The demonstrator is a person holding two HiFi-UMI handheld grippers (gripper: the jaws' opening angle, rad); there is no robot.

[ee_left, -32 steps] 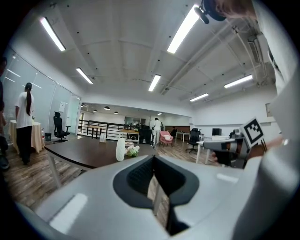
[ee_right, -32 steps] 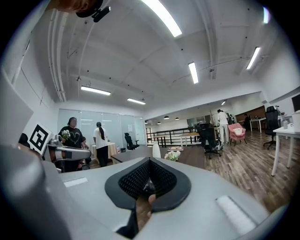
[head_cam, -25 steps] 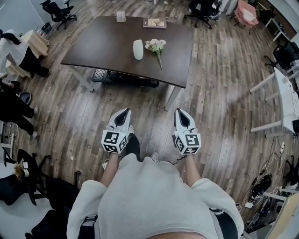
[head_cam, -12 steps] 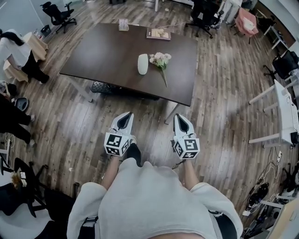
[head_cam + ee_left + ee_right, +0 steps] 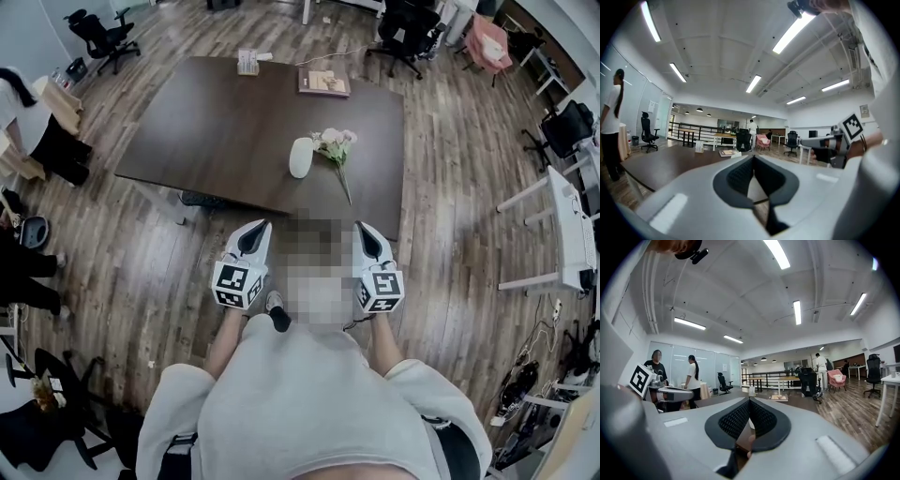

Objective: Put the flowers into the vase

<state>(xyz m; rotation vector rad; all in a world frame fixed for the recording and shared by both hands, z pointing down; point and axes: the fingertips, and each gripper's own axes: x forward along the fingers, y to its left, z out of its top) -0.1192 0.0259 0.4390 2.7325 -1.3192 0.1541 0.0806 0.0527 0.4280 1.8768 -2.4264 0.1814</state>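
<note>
Tongs: left tongs (image 5: 256, 228) pressed together, nothing between the pads; in the left gripper view the black pads meet at the tip. Same for the right tongs (image 5: 362, 228): pressed together, empty. The two sit side by side in front of the person's grey sweatshirt (image 5: 309, 403), marker cubes up toward the head camera. They run roughly level with their tips pointing at the table (image 5: 216, 122). Neither touches anything.

Task items: the flowers (image 5: 337, 142) are a small bunch with pale pink and white blossoms and green stems. They lie flat on the table, blossoms on the far side and stems running toward the near edge, not in the vase. The vase (image 5: 301, 157) is white and rounded, upright, just left of the blossoms; can't tell if they touch. Both are on the near right part of the dark brown tabletop, ahead of the tongs and apart from them.

Rest of the table: a flat book-like item (image 5: 323, 82) at the far edge and a small box (image 5: 247, 61) to its left, both well apart from the vase.

Around: wood plank floor (image 5: 450, 178). A black office chair (image 5: 98, 33) stands far left and a pink chair (image 5: 487, 33) far right. A white desk (image 5: 574, 220) runs along the right side. A bystander in a white top (image 5: 23, 112) stands at the left. Cables (image 5: 539, 328) trail on the floor at lower right.
</note>
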